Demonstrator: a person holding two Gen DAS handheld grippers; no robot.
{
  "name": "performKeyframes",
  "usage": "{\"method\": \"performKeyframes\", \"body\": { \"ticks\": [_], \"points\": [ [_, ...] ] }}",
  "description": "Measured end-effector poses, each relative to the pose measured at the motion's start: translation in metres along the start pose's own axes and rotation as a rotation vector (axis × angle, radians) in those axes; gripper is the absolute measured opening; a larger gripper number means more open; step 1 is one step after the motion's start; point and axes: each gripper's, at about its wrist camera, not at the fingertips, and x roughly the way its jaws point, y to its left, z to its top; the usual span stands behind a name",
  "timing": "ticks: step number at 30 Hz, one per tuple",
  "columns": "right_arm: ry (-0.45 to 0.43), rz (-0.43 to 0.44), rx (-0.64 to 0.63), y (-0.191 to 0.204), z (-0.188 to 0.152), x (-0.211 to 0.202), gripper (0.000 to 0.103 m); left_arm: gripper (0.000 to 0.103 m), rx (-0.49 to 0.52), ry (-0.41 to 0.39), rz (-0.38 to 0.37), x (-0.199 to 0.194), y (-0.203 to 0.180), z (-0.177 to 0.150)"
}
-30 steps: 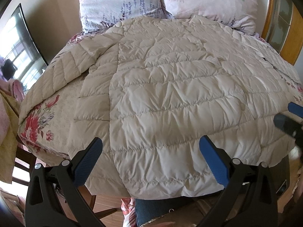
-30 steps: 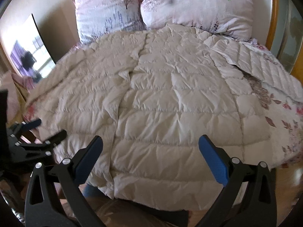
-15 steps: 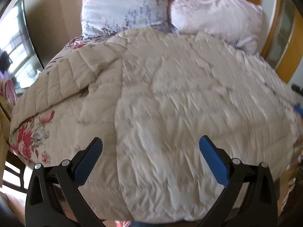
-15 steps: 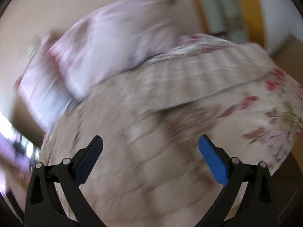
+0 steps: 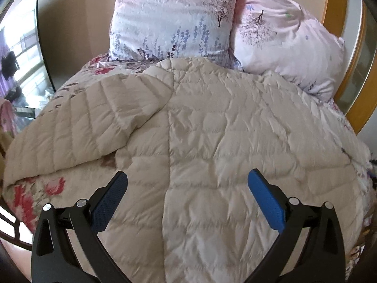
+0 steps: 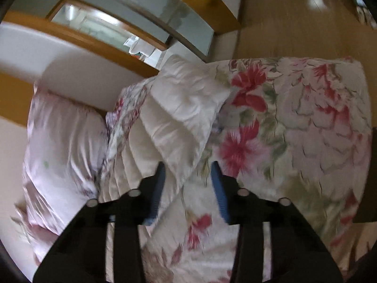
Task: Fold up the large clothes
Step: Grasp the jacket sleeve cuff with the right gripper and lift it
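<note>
A large beige quilted down coat point(image 5: 212, 141) lies spread flat on the bed, its left sleeve point(image 5: 82, 122) stretched out to the left. My left gripper point(image 5: 186, 188) is open and empty, hovering over the coat's lower part. In the right wrist view the coat's right sleeve point(image 6: 179, 122) lies on the floral bedspread point(image 6: 306, 129). My right gripper point(image 6: 188, 176) is tilted, its jaws partly closed, with the sleeve's cuff edge between the fingertips. The jaws do not press the cloth.
Two pink floral pillows point(image 5: 176, 18) point(image 5: 282, 42) stand at the head of the bed against a wooden headboard point(image 5: 341, 47). A window point(image 5: 18, 47) is at left. A pillow point(image 6: 61, 146), a wood-framed glass door point(image 6: 141, 23) and wooden floor point(image 6: 294, 11) show at right.
My right gripper swung right from the coat's hem to the right sleeve cuff and its jaws narrowed. My left gripper moved forward over the coat, still open.
</note>
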Motion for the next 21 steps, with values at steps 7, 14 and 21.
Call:
{"method": "performKeyframes", "body": {
  "ticks": [7, 14, 21],
  "points": [
    [-0.058, -0.061, 0.041, -0.005, 0.025, 0.016, 0.023, 0.102, 0.017, -0.037, -0.086, 0.011, -0.004, 0.010],
    [-0.126, -0.145, -0.062, 0.020, 0.028, 0.028, 0.006, 0.102, -0.005, -0.053, -0.166, 0.023, 0.002, 0.019],
    [-0.204, -0.081, -0.312, 0.096, -0.003, 0.010, 0.005, 0.102, -0.046, -0.074, -0.232, 0.028, 0.009, 0.027]
  ]
}}
